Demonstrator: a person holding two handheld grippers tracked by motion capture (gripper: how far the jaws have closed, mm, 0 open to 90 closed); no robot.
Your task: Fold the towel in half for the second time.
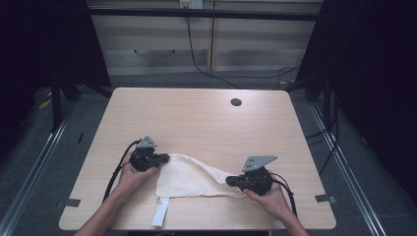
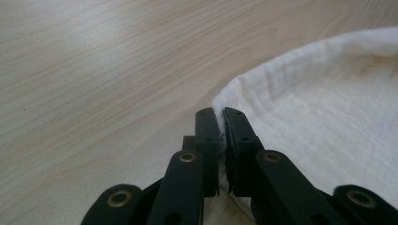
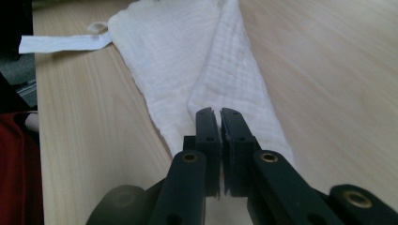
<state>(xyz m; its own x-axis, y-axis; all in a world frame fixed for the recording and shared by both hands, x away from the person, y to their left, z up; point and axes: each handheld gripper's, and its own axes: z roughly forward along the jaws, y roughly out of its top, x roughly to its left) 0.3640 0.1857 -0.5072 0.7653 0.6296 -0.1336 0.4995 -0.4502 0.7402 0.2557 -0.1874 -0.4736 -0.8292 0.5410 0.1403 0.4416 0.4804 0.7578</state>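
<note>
Cloth: a white cloth (image 1: 189,177) is spread on the desk (image 1: 196,118), near the edge closest to the person, with one side drawn out into a narrowing point toward the right claw
Cloth strip: a flat white strip (image 1: 160,212) is seen hanging from the cloth's near left corner, reaching the desk edge
Left claw: the left claw (image 1: 166,158) is held at the cloth's far left corner; in the left gripper view (image 2: 220,117) its jaws are clenched on the cloth's edge, a thin fold of fabric being pinched between them
Right claw: the right claw (image 1: 229,180) is held at the cloth's drawn-out right end; in the right gripper view (image 3: 219,114) its jaws are pressed together on the cloth's narrow end, which runs away from them in a long fold
Hands: each claw is gripped by a hand, left hand (image 1: 129,177) left of the cloth, right hand (image 1: 271,197) right of it
Desk hole: a round dark hole (image 1: 236,102) is seen well beyond the cloth, toward the far right
</note>
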